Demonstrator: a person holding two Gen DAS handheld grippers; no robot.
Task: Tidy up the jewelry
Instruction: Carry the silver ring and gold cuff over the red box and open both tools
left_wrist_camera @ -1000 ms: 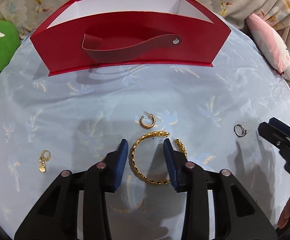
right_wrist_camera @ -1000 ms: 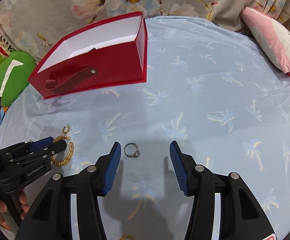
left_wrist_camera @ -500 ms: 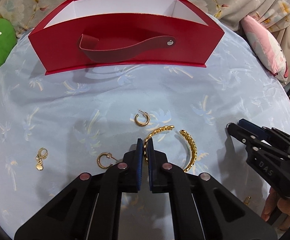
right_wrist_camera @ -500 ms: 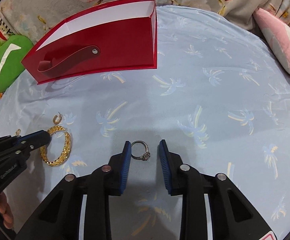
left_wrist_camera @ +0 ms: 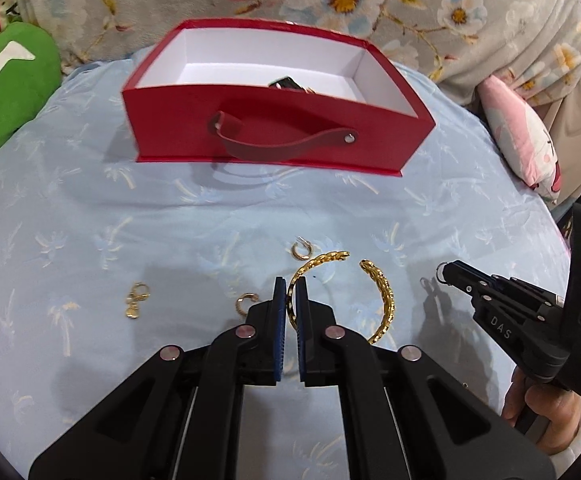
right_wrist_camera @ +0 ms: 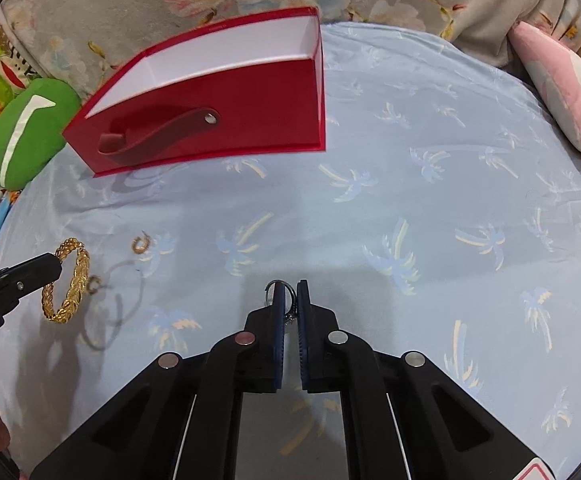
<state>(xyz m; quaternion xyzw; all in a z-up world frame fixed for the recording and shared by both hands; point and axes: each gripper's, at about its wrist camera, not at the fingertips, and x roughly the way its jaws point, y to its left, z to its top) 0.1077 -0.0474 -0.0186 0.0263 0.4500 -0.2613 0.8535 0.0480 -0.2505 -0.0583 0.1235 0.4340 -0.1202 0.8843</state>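
The gold bangle sat pinched in the left hand-held gripper and the silver ring in the right hand-held gripper, both just above the blue cloth. Each wanted a steady, level carry toward twelve o'clock, with no loosening until over the red box. The box held a dark item I could not identify.

Far ahead of my grippers I'm seeing a floral blanket running across the back. A green cushion is lying ahead to the left, a pink plush ahead to the right, and a palm-print sheet is spreading underneath.
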